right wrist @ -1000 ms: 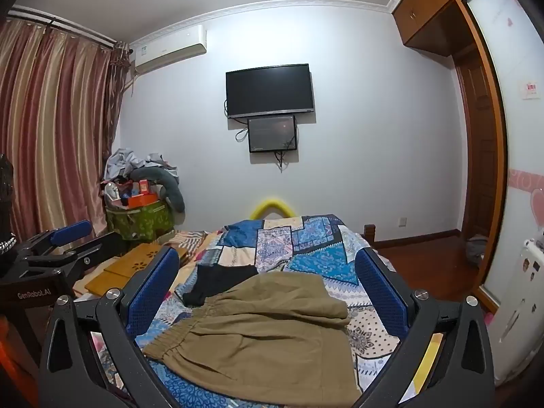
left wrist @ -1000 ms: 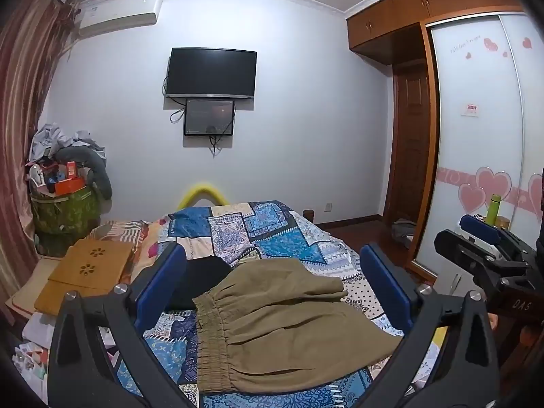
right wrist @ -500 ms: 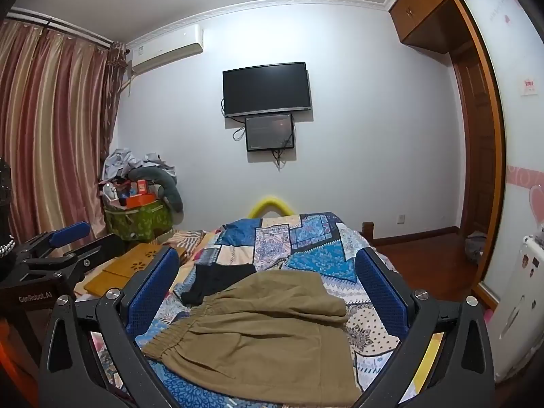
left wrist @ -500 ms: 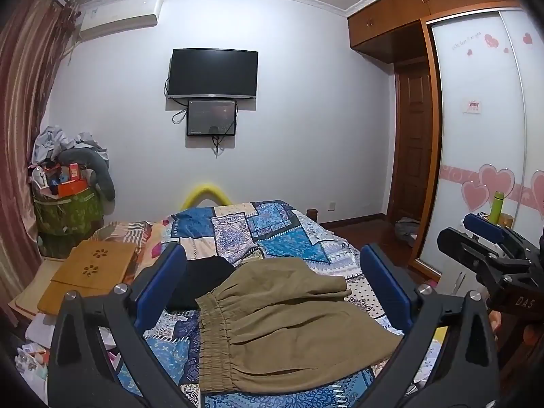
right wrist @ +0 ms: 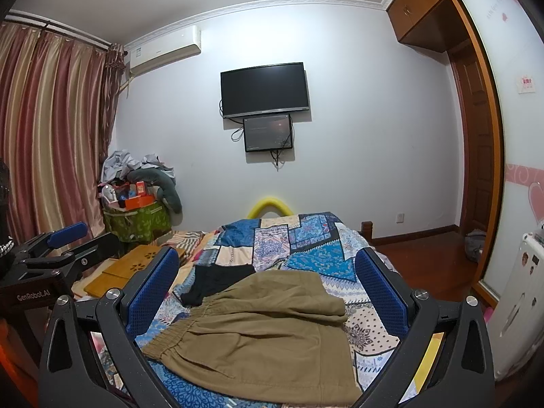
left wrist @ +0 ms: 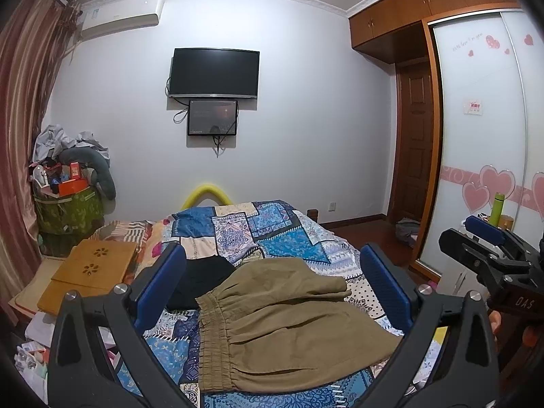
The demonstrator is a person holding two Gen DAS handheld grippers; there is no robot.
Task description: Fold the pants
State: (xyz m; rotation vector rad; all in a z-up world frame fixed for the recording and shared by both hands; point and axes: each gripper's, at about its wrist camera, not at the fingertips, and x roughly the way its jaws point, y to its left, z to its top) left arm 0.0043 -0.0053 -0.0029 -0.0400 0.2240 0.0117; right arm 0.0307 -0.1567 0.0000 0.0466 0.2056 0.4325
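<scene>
Brown pants (left wrist: 285, 323) lie on the patchwork bed (left wrist: 272, 227).
Both the left gripper (left wrist: 272, 289) and right gripper (right wrist: 268, 289) are wide and empty above them. Only the right view shows the curtain (right wrist: 44, 142) fully.

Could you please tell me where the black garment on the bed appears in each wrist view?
Left wrist: black garment left of centre, beside the left fingertip, partly under the khaki pants.
Right wrist: black garment left of centre, above the pants' waistband.
Shared landmark: the wall television.
</scene>
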